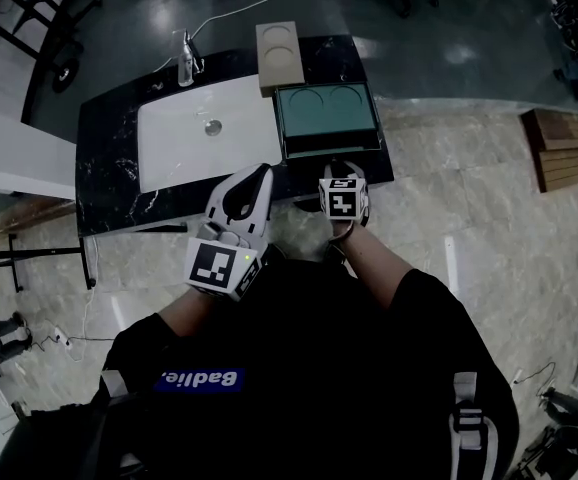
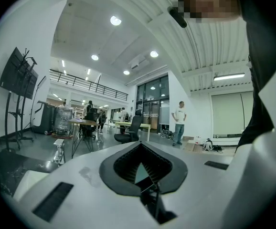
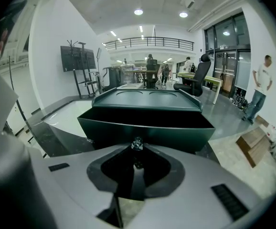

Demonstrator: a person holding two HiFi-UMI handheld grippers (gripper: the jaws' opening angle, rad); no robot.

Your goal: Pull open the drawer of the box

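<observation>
The dark green box [image 1: 329,113] stands on the black counter [image 1: 107,173], and its drawer [image 1: 331,152] sticks out toward me. In the right gripper view the drawer [image 3: 145,128] shows an open dark cavity, with a small clear knob [image 3: 137,143] on its front. My right gripper [image 3: 137,149] is shut on that knob; in the head view it [image 1: 341,171] meets the drawer's front. My left gripper [image 1: 259,175] hovers left of the drawer, apart from it. It [image 2: 140,149] is shut and holds nothing, aimed out at the room.
A white sink basin [image 1: 204,133] with a faucet [image 1: 185,60] lies left of the green box. A beige box [image 1: 279,53] stands behind it. The counter's front edge runs just under both grippers. Desks, chairs and several people stand far off in the hall.
</observation>
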